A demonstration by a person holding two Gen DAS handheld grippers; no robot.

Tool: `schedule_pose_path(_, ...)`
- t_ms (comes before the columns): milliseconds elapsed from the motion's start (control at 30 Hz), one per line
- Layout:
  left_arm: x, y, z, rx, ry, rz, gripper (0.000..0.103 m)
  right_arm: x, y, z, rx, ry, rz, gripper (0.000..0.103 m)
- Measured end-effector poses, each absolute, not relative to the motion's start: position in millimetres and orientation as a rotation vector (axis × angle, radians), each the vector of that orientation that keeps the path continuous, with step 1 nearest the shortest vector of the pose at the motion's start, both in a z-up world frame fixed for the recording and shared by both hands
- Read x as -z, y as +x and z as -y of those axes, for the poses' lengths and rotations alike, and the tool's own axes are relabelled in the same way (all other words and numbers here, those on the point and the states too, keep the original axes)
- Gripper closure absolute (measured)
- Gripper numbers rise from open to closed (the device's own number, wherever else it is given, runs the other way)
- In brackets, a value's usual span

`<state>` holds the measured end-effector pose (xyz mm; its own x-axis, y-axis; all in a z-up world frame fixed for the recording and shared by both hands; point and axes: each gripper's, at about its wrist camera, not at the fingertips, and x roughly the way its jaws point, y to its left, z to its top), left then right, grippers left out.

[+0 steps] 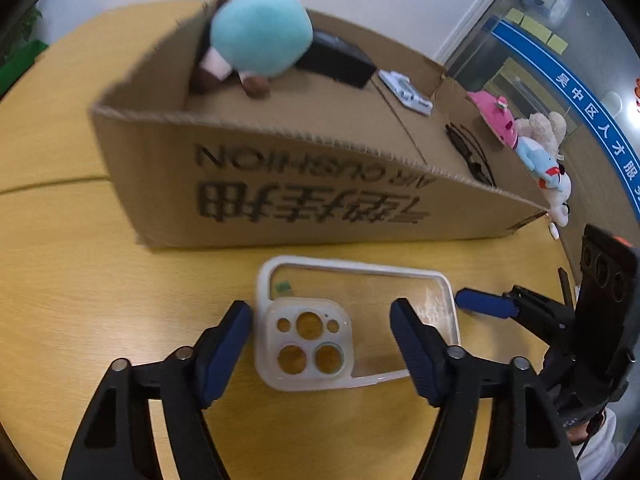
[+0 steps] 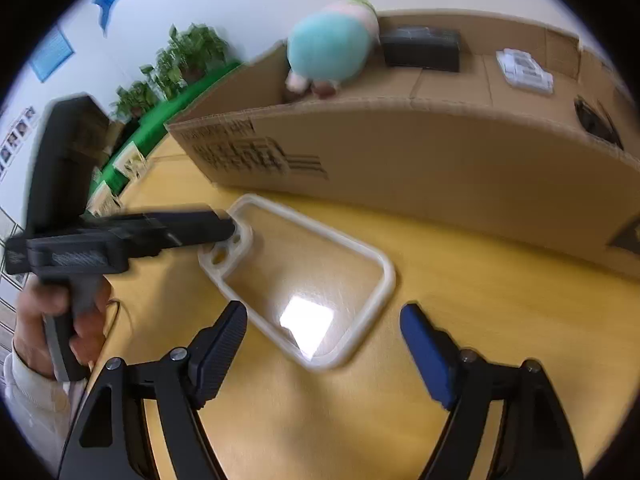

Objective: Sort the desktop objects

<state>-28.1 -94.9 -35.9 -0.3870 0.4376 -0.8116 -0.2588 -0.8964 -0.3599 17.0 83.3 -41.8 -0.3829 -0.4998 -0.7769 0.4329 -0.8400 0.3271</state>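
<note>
A clear phone case (image 1: 360, 312) lies flat on the wooden table (image 1: 100, 280), just in front of a cardboard box (image 1: 300, 184). My left gripper (image 1: 320, 308) stands open over the case's camera end, its pads apart from the rim. In the right wrist view one of its fingers (image 2: 192, 224) reaches over that same end of the case (image 2: 312, 276). My right gripper (image 2: 324, 310) is open at the opposite end, with the case's near corner between its fingers. One blue finger (image 1: 484, 304) of it shows beside the case's right edge.
The box (image 2: 440, 160) holds a teal plush toy (image 1: 260, 28), a black carton (image 1: 340, 60), a small white item (image 1: 404, 90) and a dark object (image 1: 472, 152). More plush toys (image 1: 536, 148) lie beyond its right end. A hand (image 2: 60, 320) grips the left gripper's handle.
</note>
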Motion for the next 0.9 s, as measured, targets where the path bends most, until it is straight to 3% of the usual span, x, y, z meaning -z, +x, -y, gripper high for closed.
schedule_pose_path(100,36,-28,87,-2.316,-1.435,0.201,0.037,38,12,-83,2.217,1.248,0.142,0.023)
schedule_pose_path(133,35,-26,86,-2.272,-1.432,0.245,0.053,36,12,-84,2.211,1.232,0.155,0.025)
schedule_pose_path(167,34,-23,84,-2.206,-1.418,0.298,0.077,30,14,-86,2.179,1.196,0.185,0.031)
schedule_pose_path(233,19,-8,74,-2.133,-1.326,0.338,0.083,19,23,-89,2.157,1.144,0.192,0.033)
schedule_pose_path(300,0,10,63,-2.199,-1.244,0.225,0.078,2,45,-92,2.172,1.047,0.127,0.033)
schedule_pose_path(333,-9,18,59,-2.259,-1.221,0.165,0.065,1,49,-95,2.186,1.033,0.11,0.033)
schedule_pose_path(367,-11,20,60,-2.296,-1.22,0.152,0.041,0,54,-103,2.232,1.042,0.092,0.033)
schedule_pose_path(433,-9,15,68,-2.365,-1.245,0.173,0.016,5,55,-117,2.287,1.089,0.087,0.033)
schedule_pose_path(600,19,1,69,-2.263,-1.429,0.313,0.016,17,51,-149,2.388,1.238,-0.01,0.033)
schedule_pose_path(900,37,2,4,-2.13,-1.414,0.301,0.016,30,40,-170,2.427,1.335,0.004,0.027)
